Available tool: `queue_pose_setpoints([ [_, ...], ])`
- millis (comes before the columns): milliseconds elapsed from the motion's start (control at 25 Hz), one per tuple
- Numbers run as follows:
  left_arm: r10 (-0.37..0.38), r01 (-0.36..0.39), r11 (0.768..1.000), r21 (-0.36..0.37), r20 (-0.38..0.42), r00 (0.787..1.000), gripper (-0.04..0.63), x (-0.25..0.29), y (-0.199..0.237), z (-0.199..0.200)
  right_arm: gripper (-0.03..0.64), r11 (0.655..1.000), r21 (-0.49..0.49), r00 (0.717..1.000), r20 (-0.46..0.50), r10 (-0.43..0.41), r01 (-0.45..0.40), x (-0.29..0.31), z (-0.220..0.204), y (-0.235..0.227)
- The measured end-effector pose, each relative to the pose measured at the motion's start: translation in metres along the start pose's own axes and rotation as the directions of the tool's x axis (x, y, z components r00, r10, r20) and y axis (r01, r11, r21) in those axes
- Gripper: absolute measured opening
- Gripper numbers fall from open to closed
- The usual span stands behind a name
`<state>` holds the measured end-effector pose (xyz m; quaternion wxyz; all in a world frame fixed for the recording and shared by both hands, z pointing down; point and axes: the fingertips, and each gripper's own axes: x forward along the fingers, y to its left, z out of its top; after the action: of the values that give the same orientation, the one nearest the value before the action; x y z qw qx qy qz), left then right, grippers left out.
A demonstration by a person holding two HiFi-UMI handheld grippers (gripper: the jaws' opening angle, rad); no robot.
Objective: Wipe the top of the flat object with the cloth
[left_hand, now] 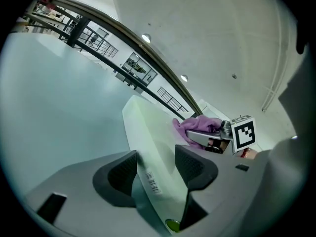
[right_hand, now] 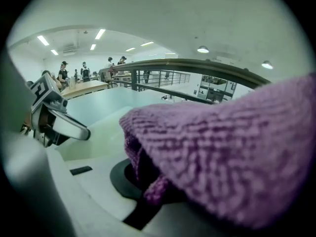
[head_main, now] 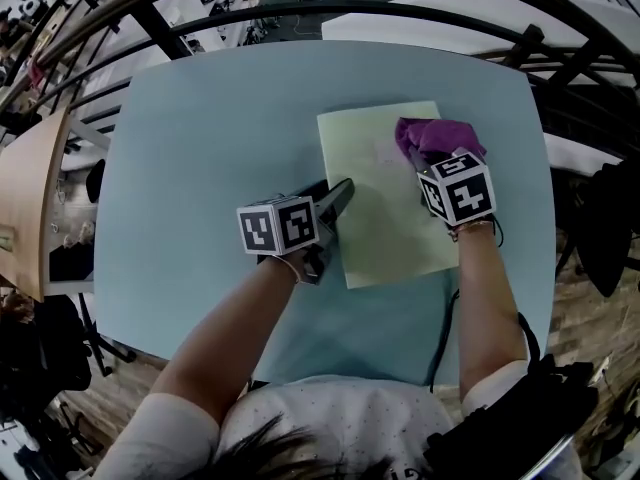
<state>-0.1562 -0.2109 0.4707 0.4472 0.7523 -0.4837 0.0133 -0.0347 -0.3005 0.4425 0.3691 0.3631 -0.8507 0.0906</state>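
My right tongs (head_main: 428, 160) were pinching the purple cloth (head_main: 436, 136) tight. The cloth sat on the far right corner of the flat sheet (head_main: 385, 213). My left tongs (head_main: 338, 198) were at the sheet's left edge. The edge ran between the two jaws, and I think they were squeezing it, but that was hard to see. The sheet lay on the blue table (head_main: 200, 138).

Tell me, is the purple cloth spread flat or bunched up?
Bunched up: the purple cloth is a crumpled wad in the right gripper, covering one corner of the sheet.
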Motion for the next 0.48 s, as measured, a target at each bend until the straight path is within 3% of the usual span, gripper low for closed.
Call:
queue_pose_setpoints([
  [160, 0.011, -0.011, 1.0, 0.011, 0.003, 1.0, 0.239, 0.0, 0.002, -0.002, 0.027, 0.995, 0.043, 0.995, -0.026, -0.092, 0.093, -0.012, -0.018, -0.034],
  [480, -0.003, 0.003, 1.0, 0.002, 0.004, 1.0, 0.239, -0.003, 0.009, -0.002, 0.026, 0.965, 0.095, 0.968, -0.069, -0.24, 0.246, -0.023, -0.034, -0.059],
])
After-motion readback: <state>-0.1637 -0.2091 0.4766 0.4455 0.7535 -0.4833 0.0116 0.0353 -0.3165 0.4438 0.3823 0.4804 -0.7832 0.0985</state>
